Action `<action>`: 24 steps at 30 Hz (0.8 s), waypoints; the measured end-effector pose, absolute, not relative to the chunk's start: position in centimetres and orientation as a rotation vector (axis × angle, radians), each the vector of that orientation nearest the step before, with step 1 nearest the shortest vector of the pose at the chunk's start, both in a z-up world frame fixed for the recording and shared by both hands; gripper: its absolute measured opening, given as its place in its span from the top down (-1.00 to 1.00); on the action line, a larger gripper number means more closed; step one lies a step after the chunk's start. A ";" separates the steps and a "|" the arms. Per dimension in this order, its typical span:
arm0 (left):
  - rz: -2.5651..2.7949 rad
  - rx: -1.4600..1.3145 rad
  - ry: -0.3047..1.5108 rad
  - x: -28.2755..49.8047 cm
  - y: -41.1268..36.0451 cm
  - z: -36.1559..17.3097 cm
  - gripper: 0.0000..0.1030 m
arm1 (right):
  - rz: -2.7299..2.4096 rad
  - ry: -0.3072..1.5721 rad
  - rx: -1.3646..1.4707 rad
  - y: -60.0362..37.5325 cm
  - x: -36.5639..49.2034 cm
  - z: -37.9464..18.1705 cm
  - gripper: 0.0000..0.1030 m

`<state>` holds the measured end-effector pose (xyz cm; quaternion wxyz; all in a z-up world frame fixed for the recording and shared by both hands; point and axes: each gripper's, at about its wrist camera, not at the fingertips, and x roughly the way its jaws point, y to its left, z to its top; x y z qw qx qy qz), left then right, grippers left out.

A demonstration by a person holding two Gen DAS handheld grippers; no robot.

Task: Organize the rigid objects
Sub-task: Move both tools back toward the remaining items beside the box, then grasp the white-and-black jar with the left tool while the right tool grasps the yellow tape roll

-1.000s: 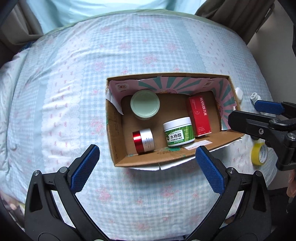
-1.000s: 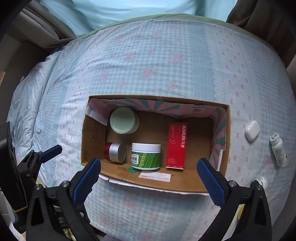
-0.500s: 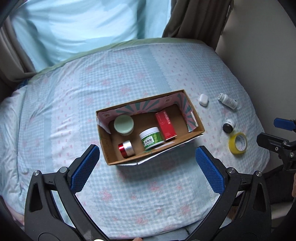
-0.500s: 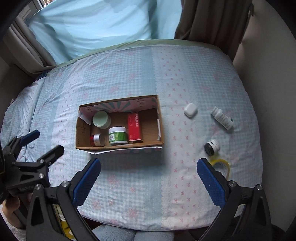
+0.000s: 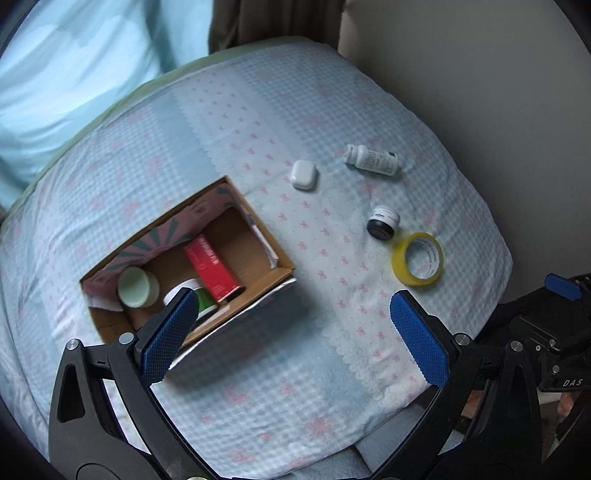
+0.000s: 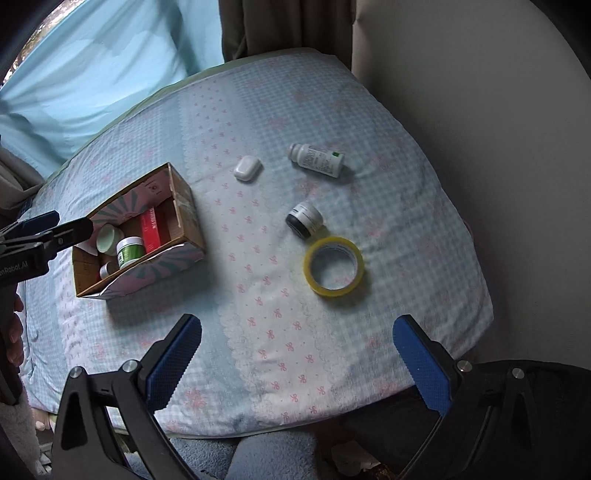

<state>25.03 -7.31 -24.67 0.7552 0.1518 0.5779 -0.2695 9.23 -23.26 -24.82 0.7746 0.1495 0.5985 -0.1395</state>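
Note:
An open cardboard box (image 5: 258,240) (image 6: 184,206) on the bed holds a pale green jar (image 5: 137,287), a green-label jar (image 6: 129,249), a red carton (image 5: 210,267) and a small silver-red jar (image 6: 105,270). Loose on the sheet to its right lie a white earbud case (image 5: 303,174) (image 6: 247,168), a white bottle (image 5: 371,159) (image 6: 319,160), a small black-lidded jar (image 5: 383,222) (image 6: 304,219) and a yellow tape roll (image 5: 417,258) (image 6: 334,266). My left gripper (image 5: 293,336) is open over the box's near right corner. My right gripper (image 6: 297,356) is open, near the bed's front edge.
The bed (image 6: 295,110) has a blue checked sheet with pink bows. A light blue pillow (image 5: 66,74) and a dark curtain (image 6: 288,26) are at the back. A beige wall (image 6: 480,147) runs close along the bed's right edge.
Both grippers pulled up and back from the box and swung right. The loose items on the right of the bed came into view. Both stayed open.

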 end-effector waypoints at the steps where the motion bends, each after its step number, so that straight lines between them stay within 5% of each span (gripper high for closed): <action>1: -0.602 0.357 1.275 25.1 -8.7 -25.4 -0.99 | -0.308 1.295 0.355 -23.9 8.8 -25.5 -1.00; 24: -0.845 0.787 1.484 27.9 -29.6 -45.3 -0.99 | -0.321 1.385 0.371 -27.9 11.3 -45.1 -1.00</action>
